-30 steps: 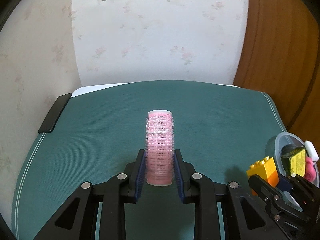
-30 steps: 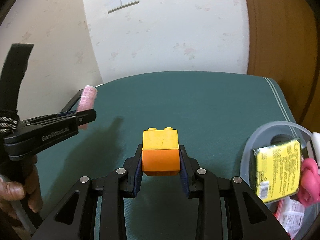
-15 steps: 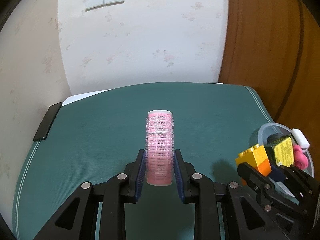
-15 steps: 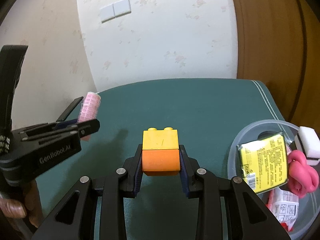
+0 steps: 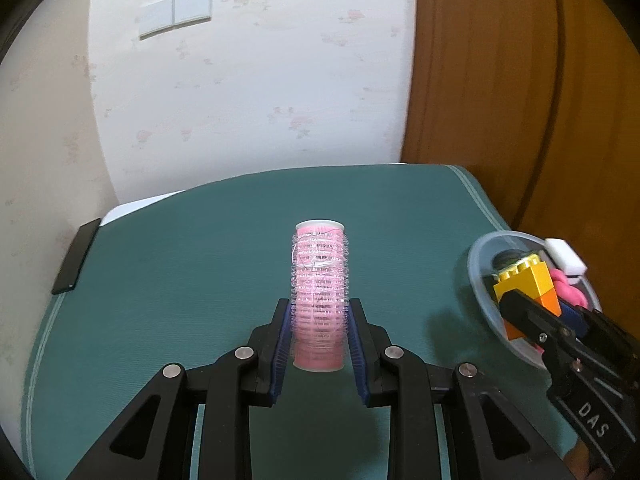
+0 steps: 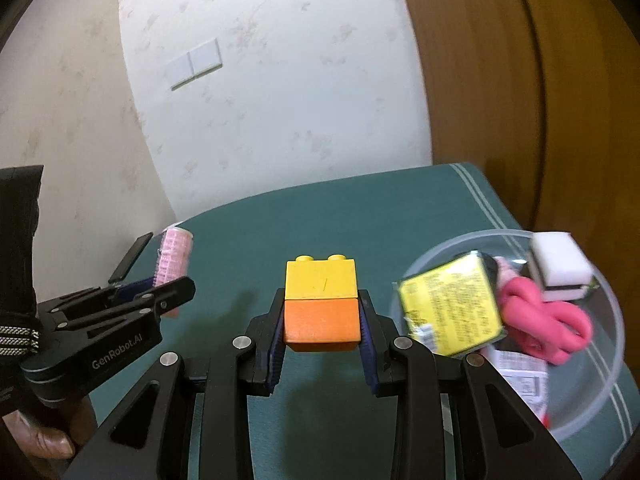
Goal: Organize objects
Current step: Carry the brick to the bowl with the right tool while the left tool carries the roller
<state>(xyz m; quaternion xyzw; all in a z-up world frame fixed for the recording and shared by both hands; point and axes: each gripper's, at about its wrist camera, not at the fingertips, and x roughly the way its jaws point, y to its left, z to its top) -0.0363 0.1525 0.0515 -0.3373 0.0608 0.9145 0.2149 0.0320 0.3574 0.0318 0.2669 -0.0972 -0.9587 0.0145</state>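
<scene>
- My left gripper (image 5: pixel 319 334) jaws are clamping a pink hair roller (image 5: pixel 319 292) upright.
- My right gripper (image 6: pixel 321 334) jaws are gripping a yellow-and-orange block (image 6: pixel 321 306) beside the clear bowl (image 6: pixel 600 380).

Papered wall behind a green table

A pale floral wall (image 5: pixel 248 92) is seen at the far side, with a white double switch (image 5: pixel 175 12) mounted high left. Brown wood panelling (image 5: pixel 500 80) is set at right; the table (image 5: pixel 180 272) is covered in green cloth.
</scene>
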